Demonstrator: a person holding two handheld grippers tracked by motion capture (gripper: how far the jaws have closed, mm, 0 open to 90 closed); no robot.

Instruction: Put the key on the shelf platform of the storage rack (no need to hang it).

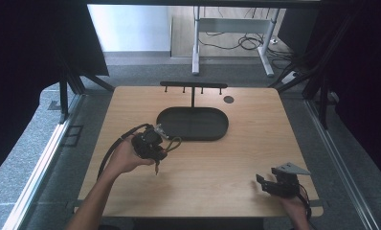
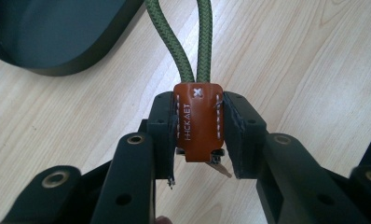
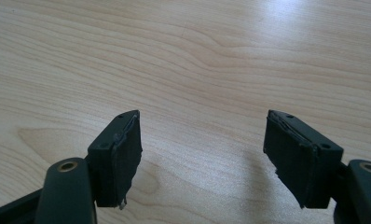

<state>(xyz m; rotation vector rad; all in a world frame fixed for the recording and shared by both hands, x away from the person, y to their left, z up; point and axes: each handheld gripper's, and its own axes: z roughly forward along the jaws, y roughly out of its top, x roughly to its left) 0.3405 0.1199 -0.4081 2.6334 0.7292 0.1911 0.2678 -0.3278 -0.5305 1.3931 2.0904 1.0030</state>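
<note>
A: The brown leather tab (image 2: pixel 198 122) with white stitching and stamped lettering, where is it?

B: Clamped between the two black jaws of the left gripper (image 2: pixel 197 135), in the left gripper view. The pads press its two sides. A doubled olive-green braided cord (image 2: pixel 189 42) runs out of its top and away over the pale wooden surface (image 2: pixel 305 70).

A: And from above?

B: In the high view the left gripper (image 1: pixel 156 142) sits left of the middle of the surface, held by the person's left hand (image 1: pixel 124 157). The green cord forms a small loop (image 1: pixel 174 143) just right of it. Something thin hangs below the gripper; I cannot tell what it is.

A: What lies beyond it?

B: A black oval tray (image 1: pixel 192 123), just past the gripper on the far side. A thin post rises at its far edge and carries a black crossbar with small pegs (image 1: pixel 193 85).

A: The other one?

B: The right gripper (image 1: pixel 270 184) is near the right near corner, held by the right hand (image 1: pixel 294 206), with a grey three-cornered plate (image 1: pixel 290 168) on top. Its jaws stand wide apart over bare wood, holding nothing.
</note>
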